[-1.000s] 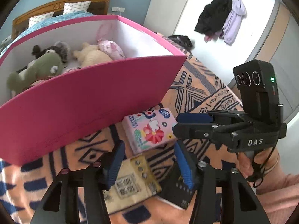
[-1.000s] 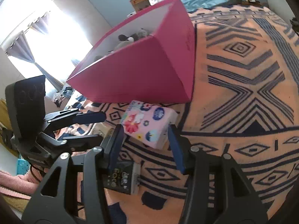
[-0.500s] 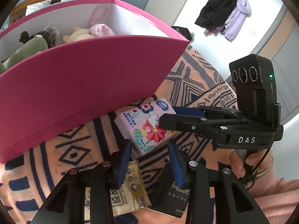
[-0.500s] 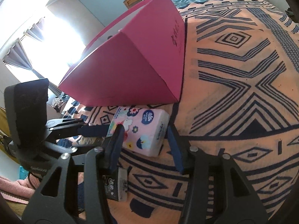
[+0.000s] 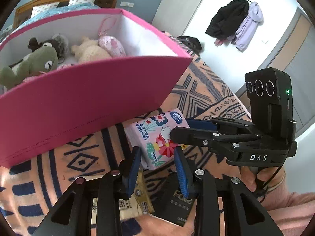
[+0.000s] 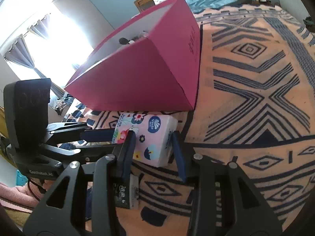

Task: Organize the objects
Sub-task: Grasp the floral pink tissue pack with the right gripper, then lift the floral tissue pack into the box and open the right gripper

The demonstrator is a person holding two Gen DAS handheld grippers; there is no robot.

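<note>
I'm in a bedroom, working on a bed spread with an orange blanket (image 6: 256, 102) in dark blue geometric patterns, coats hanging on a wall hook (image 5: 236, 21) behind. The big pink storage box (image 5: 88, 98) is my landmark. Inside it already sit a green frog plush (image 5: 33, 63), a cream teddy (image 5: 88, 50) and a pink pouch (image 5: 112, 45), so that part of the tidying looks done.

Still outside: the pink floral tissue pack (image 5: 157, 135), lying on the blanket just in front of the box's near wall, plus a yellowish packet (image 5: 137, 202) and a black packet (image 5: 177, 202) further out from the box, under my left gripper (image 5: 157, 169). Those two look untouched.

Both grippers are on the tissue pack now. The left fingers have just been closing and sit narrow, flanking the pack's near corner; I judge them clamped on it, though the contact itself is hard to read. The right gripper (image 6: 153, 147) has its fingers closed in against the pack's two sides after narrowing too, gripping it.

The left view gives me the box's contents and the right gripper reaching in from the side. The right view hides nearly all of that interior but shows the pack's short end squeezed between the fingers, and the window (image 6: 49, 29) beyond the box.
</note>
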